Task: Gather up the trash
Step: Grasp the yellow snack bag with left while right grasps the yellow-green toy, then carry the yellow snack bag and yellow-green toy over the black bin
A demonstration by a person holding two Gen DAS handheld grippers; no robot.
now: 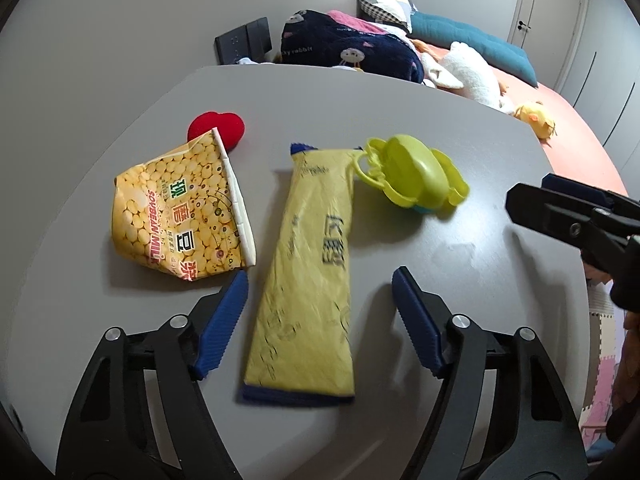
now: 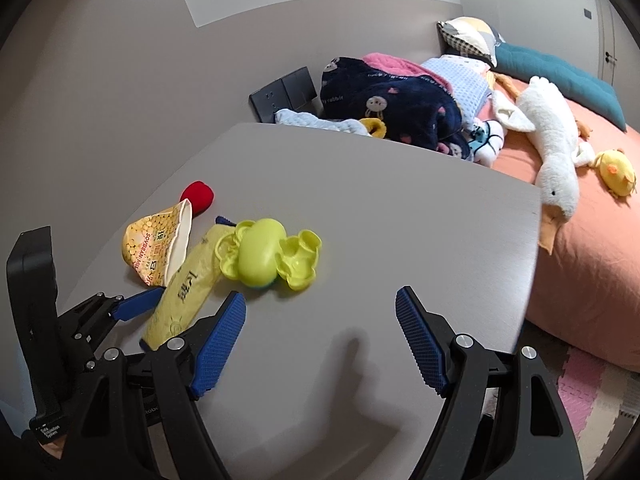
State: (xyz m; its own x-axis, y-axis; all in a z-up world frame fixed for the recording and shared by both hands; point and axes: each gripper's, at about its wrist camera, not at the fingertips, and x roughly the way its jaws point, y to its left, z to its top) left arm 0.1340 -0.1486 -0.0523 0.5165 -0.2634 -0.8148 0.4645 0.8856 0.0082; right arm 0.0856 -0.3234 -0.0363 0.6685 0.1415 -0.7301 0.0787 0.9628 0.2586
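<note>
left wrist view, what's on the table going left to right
soybean milk bag → long yellow wrapper → green plastic toy. The red heart sits behind the bag's top corner, so its place overlaps. The left claw is open around the wrapper.

Both wrist views low, facing bedward; share table (image 1: 400, 120), right further right.

A red heart-shaped cushion (image 1: 216, 127) and a lime-green plastic toy (image 1: 412, 176) lie on the grey table (image 1: 460, 260). Beyond the table's far edge, a bed (image 2: 592, 240) holds a navy blanket (image 2: 384, 100), a white plush goose (image 2: 548, 148), a yellow plush chick (image 2: 616, 174) and a teal pillow (image 2: 560, 80).
</note>
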